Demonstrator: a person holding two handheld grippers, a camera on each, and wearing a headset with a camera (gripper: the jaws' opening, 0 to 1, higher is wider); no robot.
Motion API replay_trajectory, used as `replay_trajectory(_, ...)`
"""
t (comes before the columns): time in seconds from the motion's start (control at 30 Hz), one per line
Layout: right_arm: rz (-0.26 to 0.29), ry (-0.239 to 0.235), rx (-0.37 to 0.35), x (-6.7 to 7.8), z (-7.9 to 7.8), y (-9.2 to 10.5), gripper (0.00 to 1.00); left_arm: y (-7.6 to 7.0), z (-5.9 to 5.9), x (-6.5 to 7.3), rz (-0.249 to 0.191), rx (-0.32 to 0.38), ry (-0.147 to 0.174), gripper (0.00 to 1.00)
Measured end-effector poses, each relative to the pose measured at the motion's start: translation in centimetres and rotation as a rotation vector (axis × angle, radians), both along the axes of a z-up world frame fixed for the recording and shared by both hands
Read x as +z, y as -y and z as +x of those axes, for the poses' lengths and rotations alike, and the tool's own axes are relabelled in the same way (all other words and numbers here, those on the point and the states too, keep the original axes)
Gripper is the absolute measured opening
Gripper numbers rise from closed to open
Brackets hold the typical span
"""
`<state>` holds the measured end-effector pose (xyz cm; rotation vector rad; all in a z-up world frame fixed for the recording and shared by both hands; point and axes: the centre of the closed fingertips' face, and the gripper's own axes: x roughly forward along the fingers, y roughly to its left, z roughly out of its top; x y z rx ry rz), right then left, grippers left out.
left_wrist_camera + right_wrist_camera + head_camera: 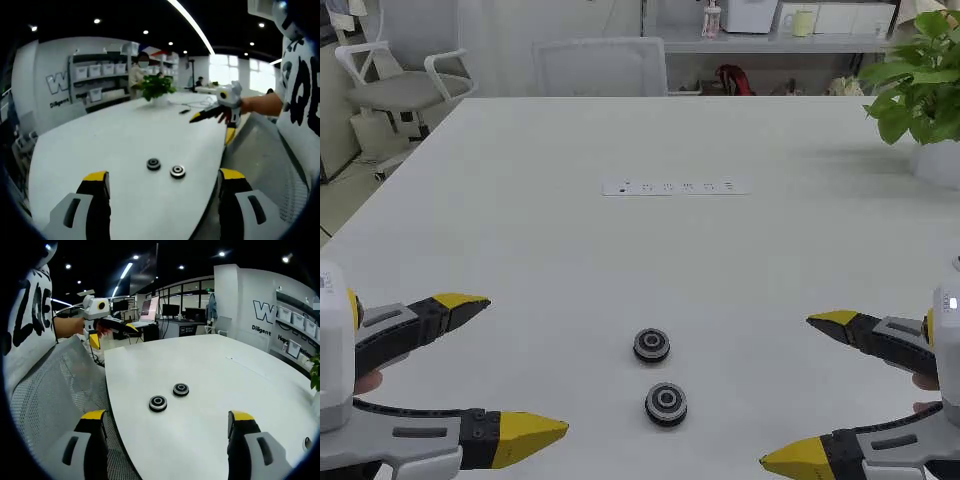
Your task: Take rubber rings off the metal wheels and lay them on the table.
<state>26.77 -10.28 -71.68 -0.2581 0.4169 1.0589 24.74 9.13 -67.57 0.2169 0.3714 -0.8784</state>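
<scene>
Lying flat on the white table [520, 220], two wheels sit close to its near edge, between the two tools. The far wheel [651, 345] and the near wheel [666, 404] are just beside each other without touching; the near one is offset slightly right. Each wheel carries a dark outer ring [649, 405] around a lighter metal hub.

Left tool [515, 365]: positioned at the near left, jaws spread wide, gripping nothing. Its yellow tips point right and it is well apart from both wheels.

Right tool [792, 390]: positioned at the near right, jaws spread wide, gripping nothing. Its yellow tips point left and it is well apart from both wheels.

In the left gripper view, both wheels lie on the table beyond the open jaws. The right gripper view shows them the same way.

A power strip [675, 187] is set in the table's middle. A plant [920, 85] stands at the far right. A chair [600, 65] stands beyond the far edge.
</scene>
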Motion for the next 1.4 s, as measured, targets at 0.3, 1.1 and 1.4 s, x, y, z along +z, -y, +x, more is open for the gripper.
replay_trajectory(0.3,-0.003,-0.007,-0.003,-0.23,0.07,0.1,0.94,0.02,0.15,-0.08,-0.004,-0.002,-0.006,0.91)
replay_trajectory(1.1,0.014,-0.007,-0.017,-0.17,0.44,0.12,0.93,-0.42,0.33,-0.66,-0.007,-0.002,-0.019,0.9)
replay_trajectory(1.4,0.015,-0.015,0.001,-0.73,0.52,0.09,0.92,-0.46,0.74,-0.67,-0.01,0.016,-0.013,0.9)
